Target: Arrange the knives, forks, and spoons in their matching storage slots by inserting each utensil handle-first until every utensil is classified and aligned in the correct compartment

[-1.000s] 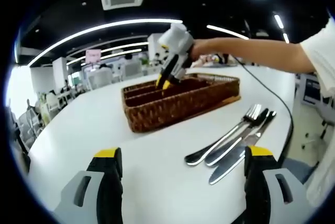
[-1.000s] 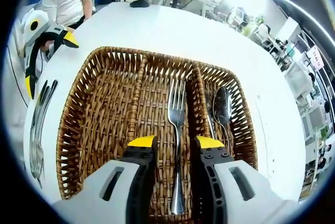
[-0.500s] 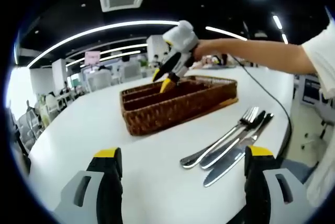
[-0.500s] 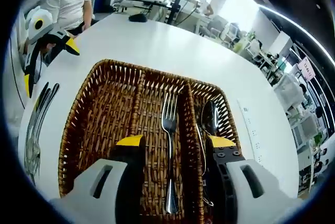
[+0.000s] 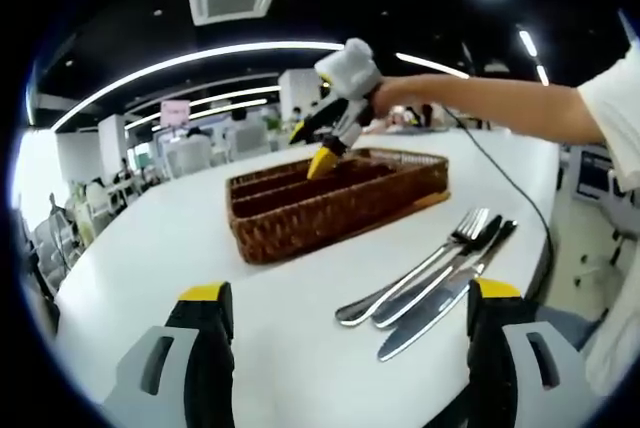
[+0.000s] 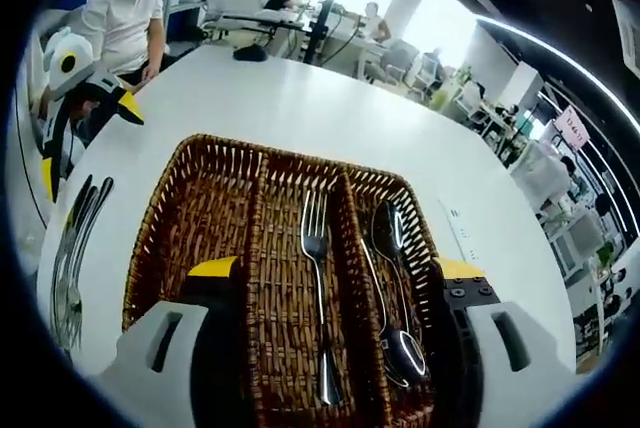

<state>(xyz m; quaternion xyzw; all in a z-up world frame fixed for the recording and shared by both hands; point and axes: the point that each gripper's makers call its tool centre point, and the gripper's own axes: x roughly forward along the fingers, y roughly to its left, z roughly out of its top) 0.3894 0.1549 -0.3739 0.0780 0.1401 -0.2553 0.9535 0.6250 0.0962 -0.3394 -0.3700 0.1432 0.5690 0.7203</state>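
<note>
A brown wicker basket (image 6: 165,223) with three long compartments lies on the white table. A fork (image 6: 318,278) lies in its middle compartment and spoons (image 6: 392,278) in the right one; the left one holds nothing. My right gripper (image 6: 337,270) hovers open over the basket's near end, with nothing between its jaws. In the left gripper view the basket (image 5: 300,218) sits mid-table with the right gripper (image 5: 325,143) above it. A loose fork and knives (image 5: 430,273) lie side by side on the table. My left gripper (image 5: 350,293) is open low over the table.
The loose utensils (image 6: 72,248) lie left of the basket, near the left gripper (image 6: 70,88). A person's arm (image 5: 480,103) reaches in from the right, trailing a black cable (image 5: 515,193). A dark object (image 6: 250,51) sits far across the table. A person in white (image 6: 120,8) is at the table's edge.
My right gripper has opened wider and lifted back from the basket, leaving the fork lying in the middle compartment. The left gripper has stayed open and nearly still.
</note>
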